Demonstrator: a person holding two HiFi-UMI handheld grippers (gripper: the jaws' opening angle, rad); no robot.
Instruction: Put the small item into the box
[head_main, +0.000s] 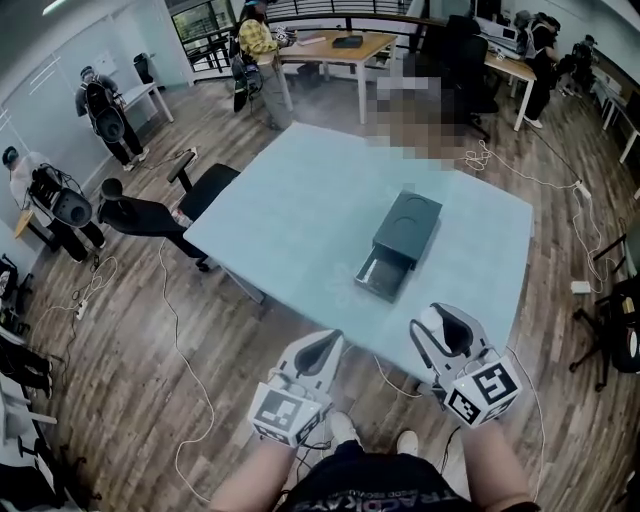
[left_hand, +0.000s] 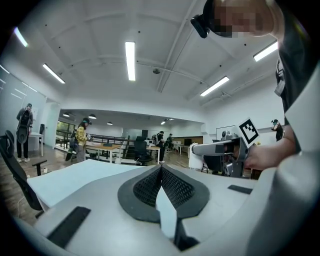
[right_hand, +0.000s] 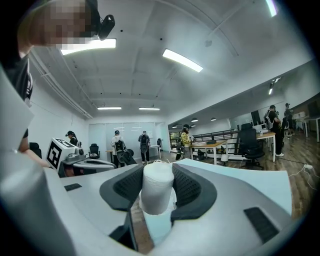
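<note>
White and roughly cylindrical, the small wrapped item (right_hand: 157, 192) sits clamped between the dark ribbed pads of the right tool (head_main: 445, 335). It is held in the air on the person's side of the dark grey rectangular box (head_main: 402, 240), clearly apart from it. That box lies on the pale blue bench (head_main: 290, 215), and its end facing the tools looks open, showing a paler inside. The left tool (head_main: 318, 352) is also short of the box, lower left of it in the head view; its jaws are clenched tip to tip with nothing between them. A black office chair (head_main: 205, 190) stands far left of the box, off the bench edge on the wooden floor (head_main: 120, 330).
</note>
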